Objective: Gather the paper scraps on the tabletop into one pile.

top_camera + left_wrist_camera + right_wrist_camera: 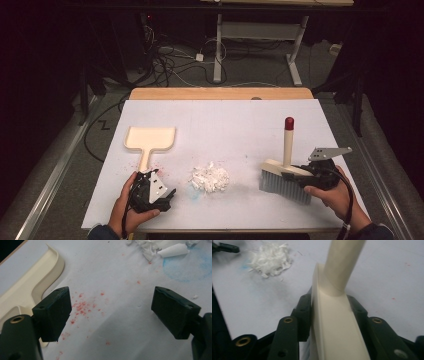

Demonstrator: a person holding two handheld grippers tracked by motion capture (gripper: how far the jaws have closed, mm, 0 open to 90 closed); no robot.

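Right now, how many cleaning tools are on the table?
2. The cream dustpan lies at the left, by the open left tongs. The brush stands at the right, clamped in the right tongs.

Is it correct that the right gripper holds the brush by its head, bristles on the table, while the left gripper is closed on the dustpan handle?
Not quite. The left gripper is open and holds nothing: the left gripper view shows its jaws wide apart over bare table, with the dustpan beside them. The rest stands: the right gripper clamps the brush by its head.
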